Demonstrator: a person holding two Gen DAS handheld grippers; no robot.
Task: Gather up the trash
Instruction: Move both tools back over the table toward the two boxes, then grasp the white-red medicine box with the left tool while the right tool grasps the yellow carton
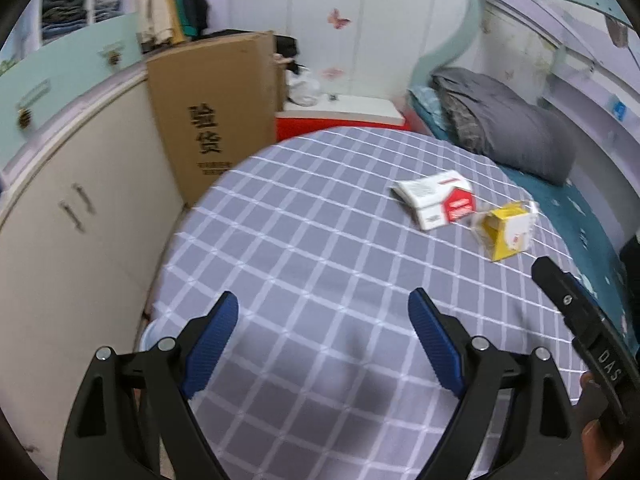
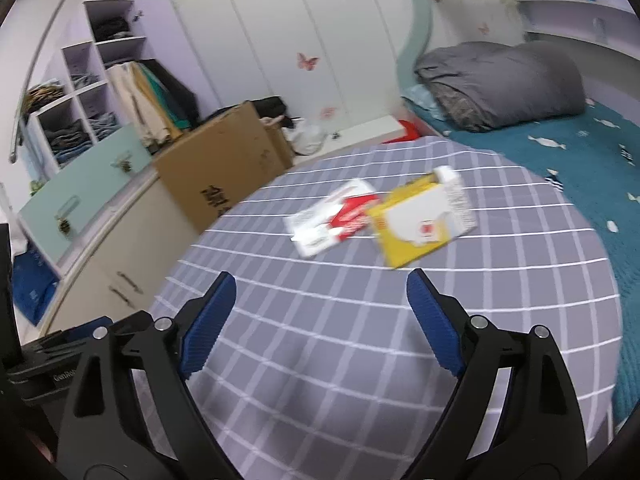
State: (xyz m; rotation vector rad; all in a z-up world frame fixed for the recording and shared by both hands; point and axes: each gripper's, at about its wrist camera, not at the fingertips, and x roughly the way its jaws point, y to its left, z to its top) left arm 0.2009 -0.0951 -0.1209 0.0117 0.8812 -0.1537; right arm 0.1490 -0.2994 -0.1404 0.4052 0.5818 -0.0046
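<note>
Both the left gripper [image 1: 323, 344] and right gripper [image 2: 321, 326] were wide apart and empty. The yellow box [image 2: 420, 224] looked light and squashy; pinching its flat sides seemed best.

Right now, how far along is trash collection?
Done: nothing visibly collected. In hand: nothing; left gripper and right gripper both open and empty. Left: red-and-white packet and yellow box, both lying on the checked cloth.

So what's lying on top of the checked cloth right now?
On the checked cloth: a red-and-white packet and a yellow box, side by side. Whatever the cloth covers is hidden.
</note>
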